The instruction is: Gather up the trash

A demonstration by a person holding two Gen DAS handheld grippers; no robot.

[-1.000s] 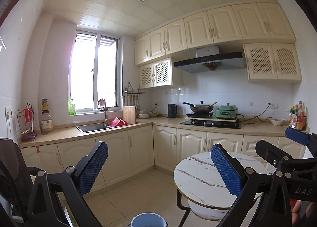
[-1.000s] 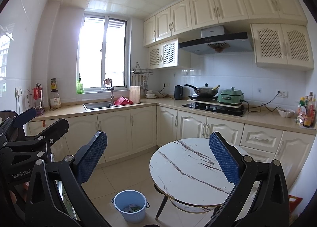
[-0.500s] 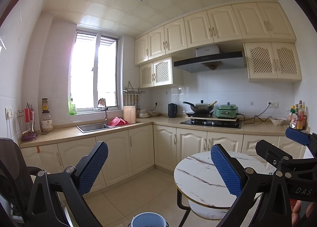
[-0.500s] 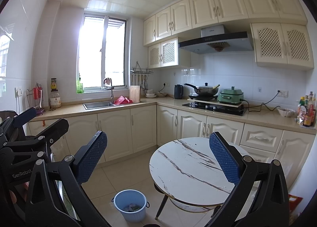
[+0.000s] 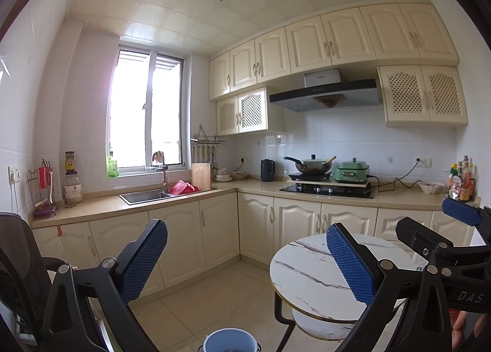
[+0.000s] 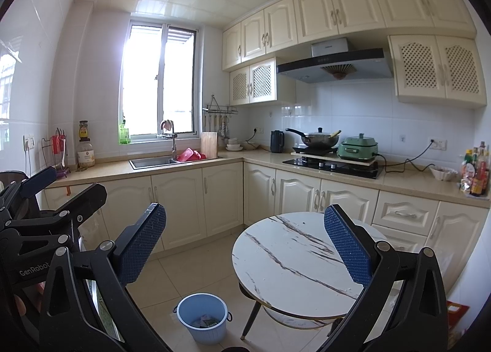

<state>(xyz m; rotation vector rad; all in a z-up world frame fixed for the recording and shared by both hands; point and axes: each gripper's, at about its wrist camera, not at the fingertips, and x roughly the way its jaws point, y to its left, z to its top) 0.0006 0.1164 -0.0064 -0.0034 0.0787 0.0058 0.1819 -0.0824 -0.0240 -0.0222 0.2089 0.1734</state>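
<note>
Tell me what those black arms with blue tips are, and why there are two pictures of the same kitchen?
They are two hand-held grabbers. A person holds one in each hand, and each carries a small camera looking out between its two blue fingers. One picture comes from the left gripper, the other from the right gripper. Both are open and hold nothing. Ahead stands a round marble table with nothing I can see on top. On the floor beside it sits a blue bin with some trash inside. Each camera also catches the other grabber at its edge.
</note>
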